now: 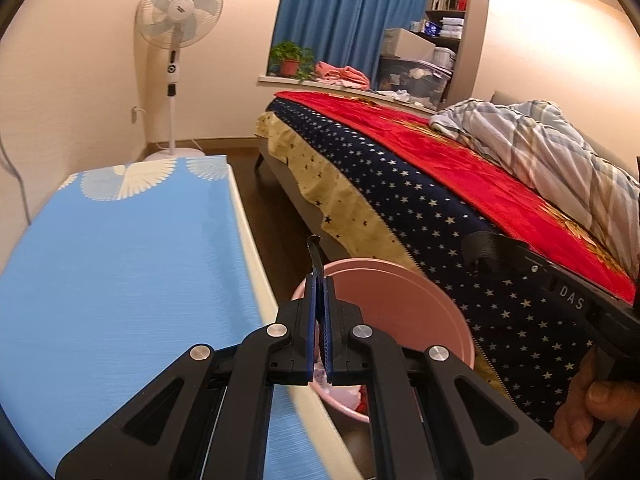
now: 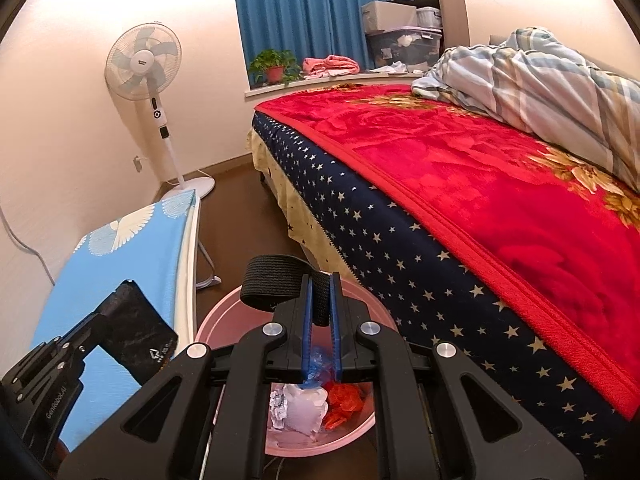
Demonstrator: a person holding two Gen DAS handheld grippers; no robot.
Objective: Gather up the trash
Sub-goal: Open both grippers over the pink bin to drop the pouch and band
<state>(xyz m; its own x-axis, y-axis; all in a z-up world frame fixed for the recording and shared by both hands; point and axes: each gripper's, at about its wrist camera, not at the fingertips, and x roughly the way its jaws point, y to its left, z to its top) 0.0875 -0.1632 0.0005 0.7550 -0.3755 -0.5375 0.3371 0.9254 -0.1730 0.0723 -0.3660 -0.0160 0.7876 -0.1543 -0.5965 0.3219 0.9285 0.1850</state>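
Right gripper point(image 2: 320, 304) clamps black strap point(image 2: 276, 280); pink bin point(image 2: 224, 316) half hidden.

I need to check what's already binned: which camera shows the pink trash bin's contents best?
Right wrist view: it looks down into the pink trash bin, showing white crumpled paper and red plastic. The left wrist view shows mostly rim and inner wall, contents barely visible.

Cream walls point(image 1: 80, 40), dark floor point(image 2: 236, 200); fan point(image 1: 178, 12) upper left, blue curtain point(image 1: 344, 12) top centre, bed point(image 2: 480, 184) filling the right.
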